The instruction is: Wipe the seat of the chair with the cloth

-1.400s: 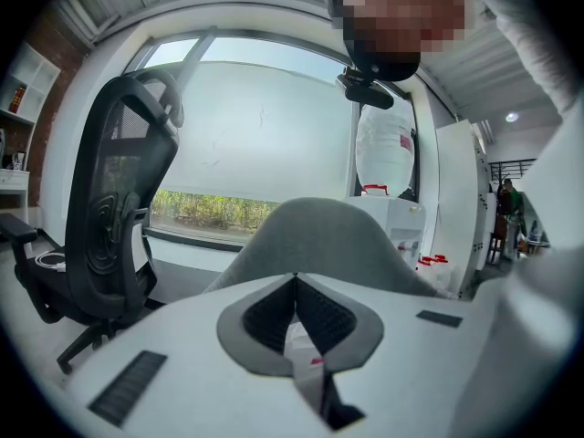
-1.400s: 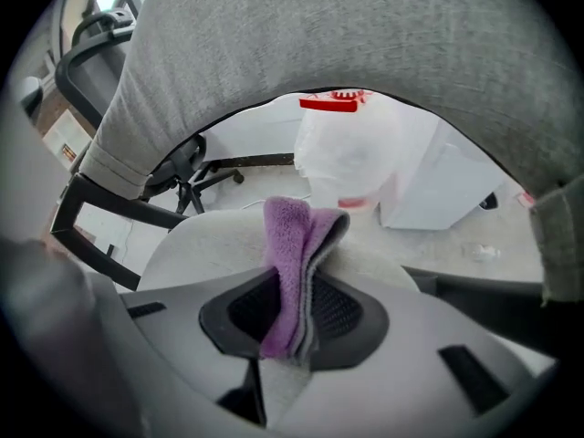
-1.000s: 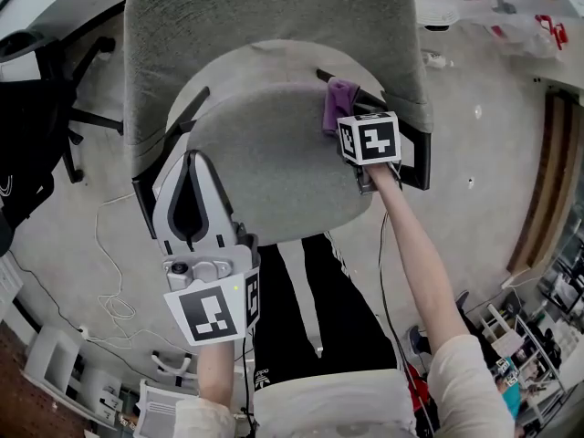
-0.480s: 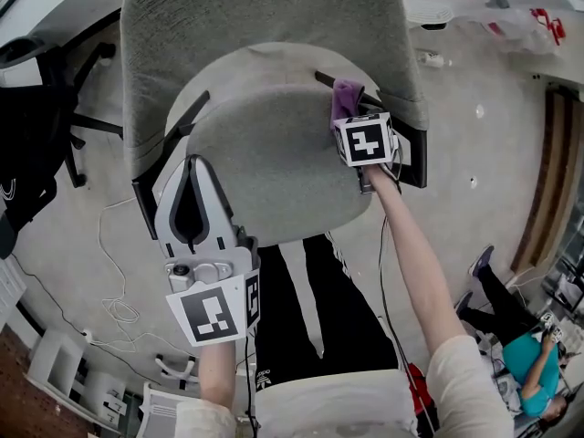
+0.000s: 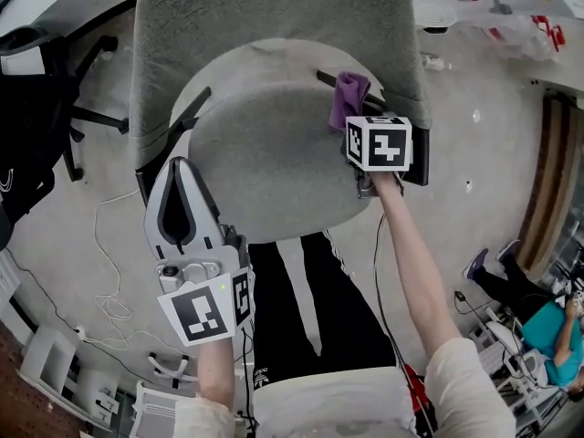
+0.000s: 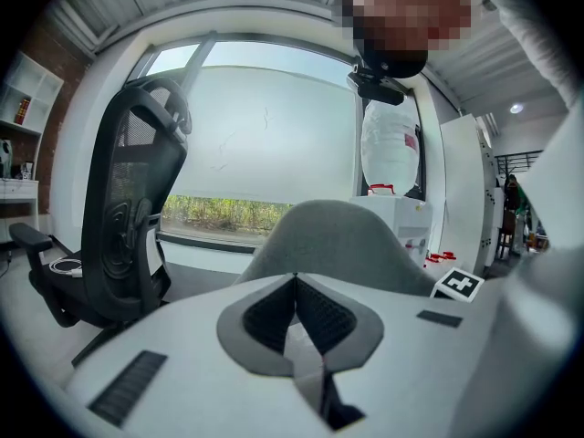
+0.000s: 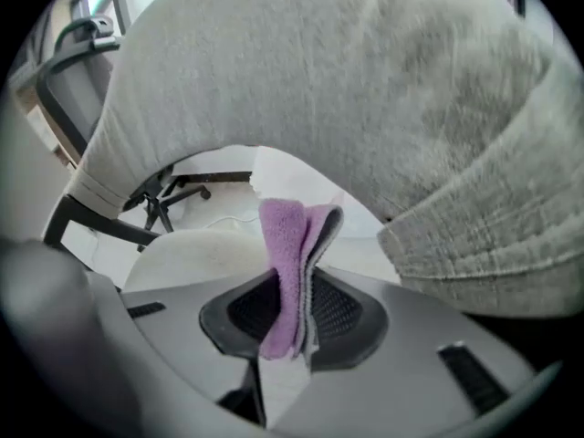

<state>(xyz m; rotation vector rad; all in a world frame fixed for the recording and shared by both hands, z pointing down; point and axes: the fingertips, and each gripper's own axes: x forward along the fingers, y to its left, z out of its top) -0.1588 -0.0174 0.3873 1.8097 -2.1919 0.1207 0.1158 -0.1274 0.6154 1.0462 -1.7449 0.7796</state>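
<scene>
Chair seat (image 5: 265, 153): grey fabric, rounded, directly in front of the person's legs; 1 unit.
Backrest (image 5: 265, 16): same grey fabric, rising behind the seat; fills the upper part of the right gripper view.
Cloth (image 5: 349, 94): purple, folded into 2 layers; at the rear right of the seat, close below the backrest. Whether it touches the fabric cannot be told.
Right gripper (image 5: 354, 117): jaws closed on the cloth (image 7: 287, 263), which stands up out of the pads in a narrow fold; arm stretched out over the seat's right side.
Right marker cube (image 5: 379, 142): on top of the right gripper, black and white squares facing the head view.
Left gripper (image 5: 178, 167): jaws brought together, tips meeting, nothing between them; it sits by the seat's front left edge, well apart from the cloth and pointing toward the backrest.
Black mesh chair (image 6: 137, 217): 1 unit, to the left, in front of a large window (image 6: 265, 144).
Cable (image 5: 114, 272): white, looped on the floor left of the person.
Trousers (image 5: 310, 308): black with white stripes, below the seat's front edge.
</scene>
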